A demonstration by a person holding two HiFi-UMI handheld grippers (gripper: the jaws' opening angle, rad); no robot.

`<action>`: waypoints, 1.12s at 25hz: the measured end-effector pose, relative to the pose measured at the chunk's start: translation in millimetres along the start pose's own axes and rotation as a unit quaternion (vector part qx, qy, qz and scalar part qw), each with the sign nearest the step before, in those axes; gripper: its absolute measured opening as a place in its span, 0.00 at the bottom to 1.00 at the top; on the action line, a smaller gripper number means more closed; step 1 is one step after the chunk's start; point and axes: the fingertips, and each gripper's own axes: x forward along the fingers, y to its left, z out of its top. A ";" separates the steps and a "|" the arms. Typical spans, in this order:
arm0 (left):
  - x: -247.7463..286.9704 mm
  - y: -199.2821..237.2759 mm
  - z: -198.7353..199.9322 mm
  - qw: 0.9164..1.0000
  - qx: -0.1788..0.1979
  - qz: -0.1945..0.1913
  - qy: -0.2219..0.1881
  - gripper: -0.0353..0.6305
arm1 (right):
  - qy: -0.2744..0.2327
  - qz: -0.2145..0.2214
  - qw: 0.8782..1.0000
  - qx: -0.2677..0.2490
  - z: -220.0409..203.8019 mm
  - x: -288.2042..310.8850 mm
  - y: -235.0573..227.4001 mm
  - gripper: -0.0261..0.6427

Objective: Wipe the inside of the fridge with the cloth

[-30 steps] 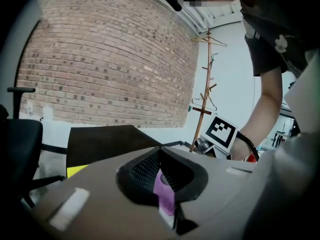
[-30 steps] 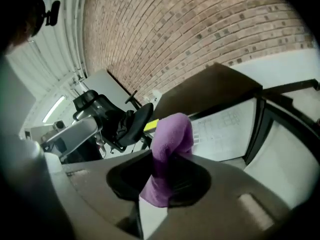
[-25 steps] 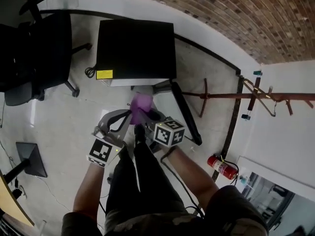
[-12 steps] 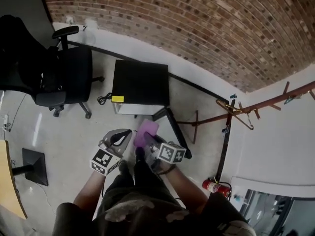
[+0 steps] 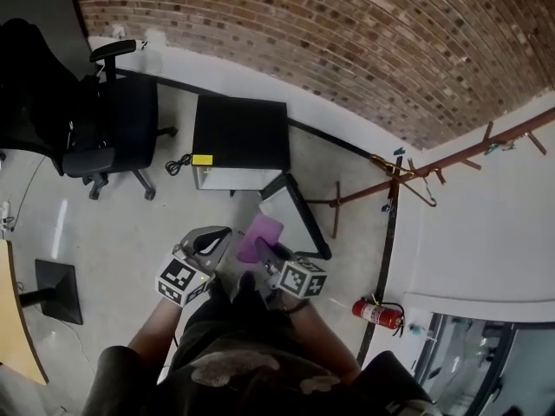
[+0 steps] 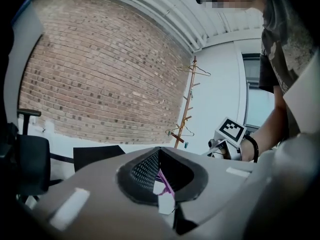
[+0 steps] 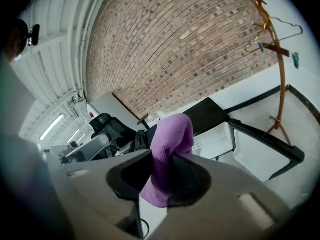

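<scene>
left gripper [image 5: 218, 237] hangs with jaws together, only a thin purple sliver showing at their seam. just beside it, the right gripper [image 5: 267, 248] pinches the cloth [image 5: 260, 230], which bulges out past its jaws. the open fridge [image 5: 241, 133] stands well ahead of both. likely risk: the bunched cloth tugs free when dragged along an inner wall.

One fridge [image 5: 241, 133], one cloth [image 5: 260, 234], one chair [image 5: 121, 115].
</scene>
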 end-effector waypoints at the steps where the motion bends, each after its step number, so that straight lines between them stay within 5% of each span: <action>1: -0.3 -4.6 0.4 1.000 0.002 0.000 -0.003 0.08 | 0.003 -0.002 1.000 -0.004 -3.8 -7.6 -2.7 0.15; 11: -22.6 -47.2 0.7 0.998 0.023 0.048 -0.019 0.08 | -0.005 0.000 0.999 -0.054 -17.7 -76.5 -27.0 0.15; 28: -89.6 -279.7 -39.3 0.994 0.033 0.094 -0.040 0.08 | -0.011 0.025 0.984 -0.176 -129.2 -282.5 -39.7 0.15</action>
